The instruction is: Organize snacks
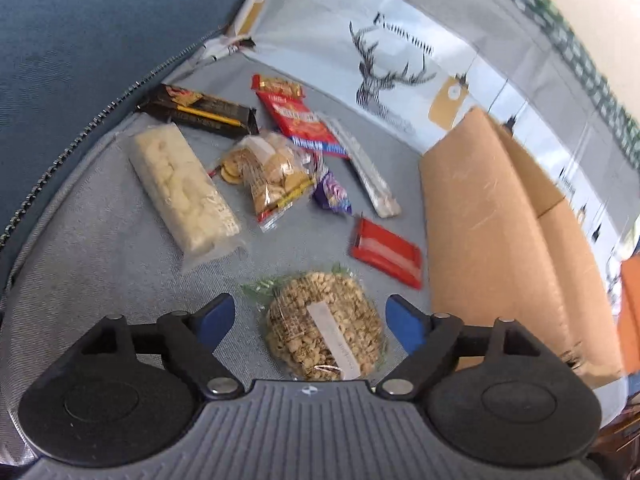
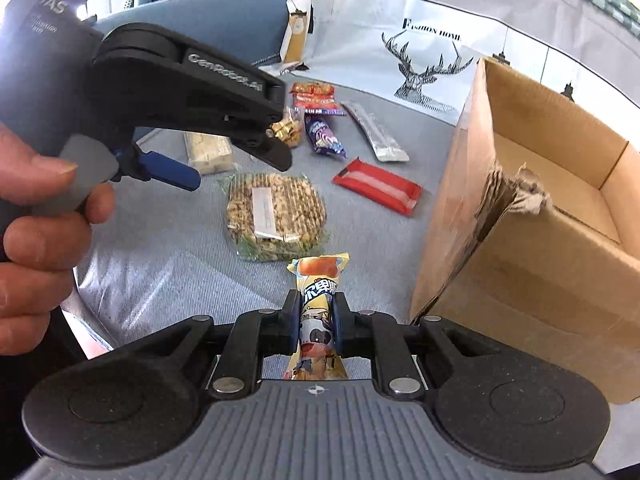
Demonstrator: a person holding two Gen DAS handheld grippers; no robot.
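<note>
My right gripper (image 2: 316, 320) is shut on a yellow snack packet (image 2: 318, 276) with cartoon print, held just above the grey cloth. A round clear bag of peanut brittle (image 1: 324, 328) lies on the cloth between and below the blue pads of my left gripper (image 1: 310, 314), which is open and not touching it. In the right wrist view the left gripper (image 2: 234, 168) hovers above that bag (image 2: 276, 212), held by a hand (image 2: 36, 216). An open cardboard box (image 2: 452, 184) stands to the right.
On the grey cloth (image 1: 100, 280) lie a red packet (image 1: 386, 254), a pale cracker pack (image 1: 184, 196), a biscuit bag (image 1: 272, 176), a dark chocolate bar (image 1: 200, 112), a red snack pack (image 1: 296, 116), a purple candy (image 1: 332, 196) and a silver stick pack (image 1: 368, 168). A blue zipped cushion (image 1: 80, 40) borders the left.
</note>
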